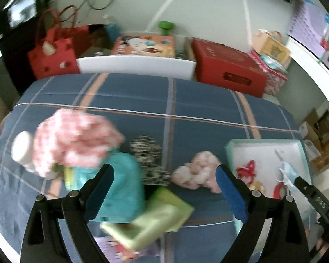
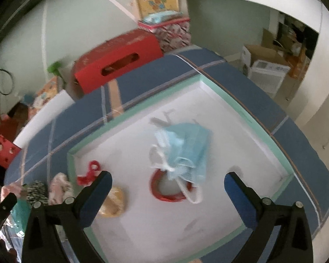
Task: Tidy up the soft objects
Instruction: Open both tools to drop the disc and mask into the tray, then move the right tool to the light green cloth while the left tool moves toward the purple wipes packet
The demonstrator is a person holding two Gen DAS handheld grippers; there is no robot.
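On the blue plaid bed cover [image 1: 186, 100] lies a heap of soft things: a pink-and-white checked cloth [image 1: 76, 144], a teal cloth [image 1: 122, 188], a black-and-white patterned cloth [image 1: 149, 160], a pink fluffy piece [image 1: 197, 171] and a light green cloth [image 1: 158, 217]. My left gripper [image 1: 164, 168] hovers open over this heap, holding nothing. My right gripper [image 2: 167, 175] stands open above the mint-rimmed white tray [image 2: 247, 114]. A blue face mask [image 2: 186, 151] is in the tray over a red tape ring [image 2: 166, 195], clear of both pads. A yellow soft item [image 2: 114, 201] and a red bow [image 2: 90, 173] also lie there.
A white bottle [image 1: 22, 149] sits left of the heap. Beyond the bed's far edge stand a red box [image 1: 228, 65], a white bin [image 1: 138, 65] and a red bag [image 1: 52, 57]. Cardboard boxes [image 2: 265, 65] stand on the floor to the right.
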